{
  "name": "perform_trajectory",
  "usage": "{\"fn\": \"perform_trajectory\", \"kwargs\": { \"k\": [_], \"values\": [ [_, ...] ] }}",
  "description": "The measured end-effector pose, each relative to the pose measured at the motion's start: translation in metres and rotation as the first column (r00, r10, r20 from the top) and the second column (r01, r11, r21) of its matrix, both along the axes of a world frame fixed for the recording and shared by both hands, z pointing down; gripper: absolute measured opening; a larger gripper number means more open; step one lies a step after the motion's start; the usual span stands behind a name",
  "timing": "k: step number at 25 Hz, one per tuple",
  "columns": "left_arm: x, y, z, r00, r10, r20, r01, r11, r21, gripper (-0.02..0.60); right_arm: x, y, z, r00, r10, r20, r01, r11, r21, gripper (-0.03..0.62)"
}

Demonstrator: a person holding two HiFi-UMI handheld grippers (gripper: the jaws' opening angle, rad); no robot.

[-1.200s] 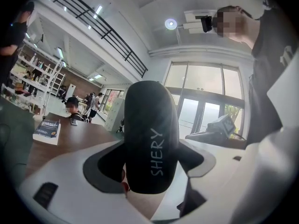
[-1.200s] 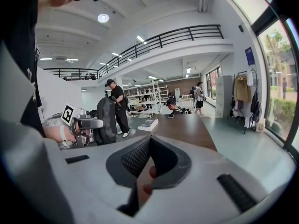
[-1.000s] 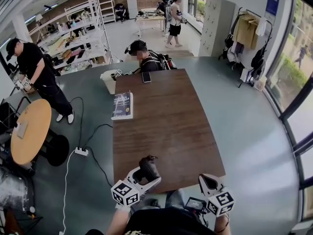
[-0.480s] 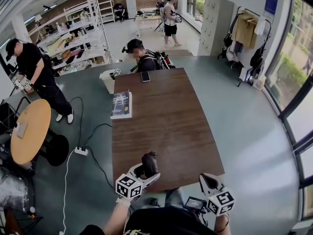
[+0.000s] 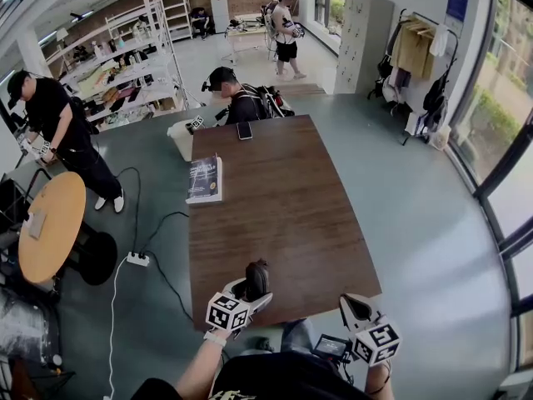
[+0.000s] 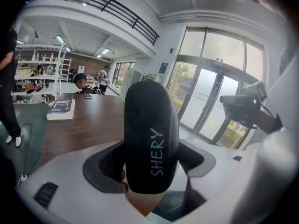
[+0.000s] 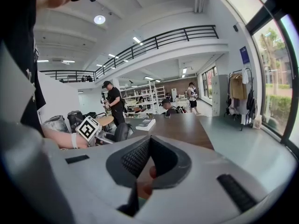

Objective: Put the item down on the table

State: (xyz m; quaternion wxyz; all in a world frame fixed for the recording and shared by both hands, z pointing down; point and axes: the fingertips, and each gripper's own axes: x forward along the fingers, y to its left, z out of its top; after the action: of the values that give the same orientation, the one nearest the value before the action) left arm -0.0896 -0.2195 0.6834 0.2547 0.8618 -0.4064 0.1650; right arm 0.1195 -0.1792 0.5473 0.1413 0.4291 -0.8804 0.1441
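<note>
the left gripper (image 5: 248,290) is clamped on a black oblong item (image 6: 150,139) with "shery" printed in pale letters along its side; both jaws press against its flanks and it sticks out well past their tips. in the head view the item sits over the near edge of the brown table (image 5: 283,207); whether it touches the wood cannot be told. the right gripper (image 7: 148,158) has its jaws closed together with nothing between them, and it hangs off the table's near right corner, apart from the left one. farther up the table a book (image 5: 205,179) lies at the left edge and a phone (image 5: 244,130) near the far end, where a seated person (image 5: 240,100) leans in. a round table (image 5: 50,223) stands on the floor to the left.
</note>
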Motion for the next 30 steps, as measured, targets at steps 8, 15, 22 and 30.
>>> {"fn": "perform_trajectory", "kwargs": {
  "k": [8, 15, 22, 30],
  "values": [
    [0.012, -0.009, 0.036, 0.999, 0.037, 0.04, -0.033, 0.996, -0.082, 0.342, 0.009, -0.006, 0.001, 1.0, 0.004, -0.007, -0.004, 1.0, -0.011, -0.015],
    [0.002, -0.015, 0.069, 0.997, -0.004, 0.077, 0.017, 0.984, -0.176, 0.342, 0.012, -0.005, 0.006, 1.0, 0.019, -0.015, -0.019, 1.0, -0.021, -0.015],
    [-0.006, -0.017, 0.103, 0.99, 0.005, 0.143, 0.032, 0.968, -0.25, 0.342, 0.012, -0.003, 0.008, 0.999, 0.026, -0.023, -0.027, 0.999, -0.028, -0.015],
    [-0.006, -0.013, 0.138, 0.955, 0.085, 0.286, 0.002, 0.957, -0.29, 0.342, 0.018, -0.002, 0.01, 0.999, 0.034, -0.026, -0.035, 0.999, -0.031, -0.015]
  ]
}}
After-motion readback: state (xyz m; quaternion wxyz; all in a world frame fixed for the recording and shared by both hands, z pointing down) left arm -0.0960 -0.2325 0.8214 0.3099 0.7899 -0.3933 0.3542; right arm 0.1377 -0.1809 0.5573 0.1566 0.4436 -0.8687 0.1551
